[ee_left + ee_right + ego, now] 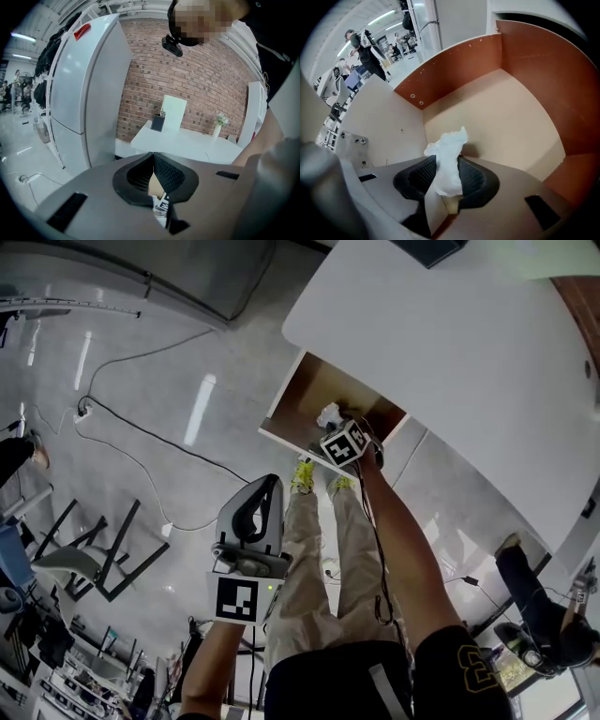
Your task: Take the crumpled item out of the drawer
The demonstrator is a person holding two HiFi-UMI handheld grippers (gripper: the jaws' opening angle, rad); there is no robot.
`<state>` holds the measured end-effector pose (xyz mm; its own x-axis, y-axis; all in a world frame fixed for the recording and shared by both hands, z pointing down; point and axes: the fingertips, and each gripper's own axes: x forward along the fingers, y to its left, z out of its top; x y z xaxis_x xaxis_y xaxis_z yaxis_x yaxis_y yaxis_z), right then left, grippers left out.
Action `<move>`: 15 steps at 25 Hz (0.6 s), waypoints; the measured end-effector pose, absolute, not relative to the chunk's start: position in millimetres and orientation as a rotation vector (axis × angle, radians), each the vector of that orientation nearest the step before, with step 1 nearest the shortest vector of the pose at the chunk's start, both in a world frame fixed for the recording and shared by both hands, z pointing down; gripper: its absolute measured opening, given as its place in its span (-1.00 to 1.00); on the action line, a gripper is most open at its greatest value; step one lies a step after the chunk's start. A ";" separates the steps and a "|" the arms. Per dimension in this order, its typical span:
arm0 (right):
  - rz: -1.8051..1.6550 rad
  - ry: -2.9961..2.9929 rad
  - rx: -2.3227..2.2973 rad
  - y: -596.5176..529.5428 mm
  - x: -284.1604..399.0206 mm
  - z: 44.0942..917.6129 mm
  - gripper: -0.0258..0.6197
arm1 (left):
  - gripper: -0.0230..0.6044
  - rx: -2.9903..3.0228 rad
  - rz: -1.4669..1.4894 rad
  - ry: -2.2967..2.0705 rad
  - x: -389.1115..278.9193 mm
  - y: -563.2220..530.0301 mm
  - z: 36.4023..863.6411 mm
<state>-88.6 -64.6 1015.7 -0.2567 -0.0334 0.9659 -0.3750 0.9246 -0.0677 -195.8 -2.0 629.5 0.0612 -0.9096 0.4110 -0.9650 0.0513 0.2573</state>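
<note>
Right gripper [446, 165] reaches into the open drawer [511, 117], jaws pinching the white crumpled item [449, 147]. The item is inside the drawer, near the pale side wall, close to a corner. Left gripper [153, 157] is well apart from the drawer, jaws pressed together, nothing between them.

I am looking down on a glossy grey floor [234, 343] that is throwing back long streaks of ceiling light [199, 409], with a black cable [150, 435] trailing across it and black-framed chairs [98, 554] standing off to the left. A white tabletop [450, 352] is filling the upper right. Across the room a red brick wall [201, 79] is rising behind a white refrigerator [89, 98] and a white table [187, 144] that is carrying a small vase of flowers [219, 124].
</note>
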 end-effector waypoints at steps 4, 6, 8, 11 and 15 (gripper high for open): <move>0.399 -1.846 0.337 -62.8 -85.0 985.7 -0.48 | -0.87 1.926 0.165 -1.885 -195.1 -8.3 601.5; 0.432 -1.880 0.363 -64.4 -82.2 960.3 -0.49 | -0.87 1.972 0.166 -1.893 -191.8 -12.4 582.5; 0.458 -1.895 0.378 -57.8 -70.8 929.5 -0.49 | -0.87 1.976 0.146 -1.881 -185.7 -16.6 558.4; 0.458 -1.936 0.384 -51.9 -56.0 878.0 -0.49 | -0.87 2.030 0.198 -1.884 -182.2 -16.8 534.1; 0.432 -2.054 0.408 -60.0 -49.7 793.8 -0.49 | -0.87 2.118 0.190 -1.885 -170.9 -26.6 494.6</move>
<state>-49.7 -60.0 793.8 -0.4819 -0.1115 0.8691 -0.4521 0.8813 -0.1376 -170.9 -26.6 494.6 0.1308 -0.9469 0.2938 -0.9865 -0.0948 0.1337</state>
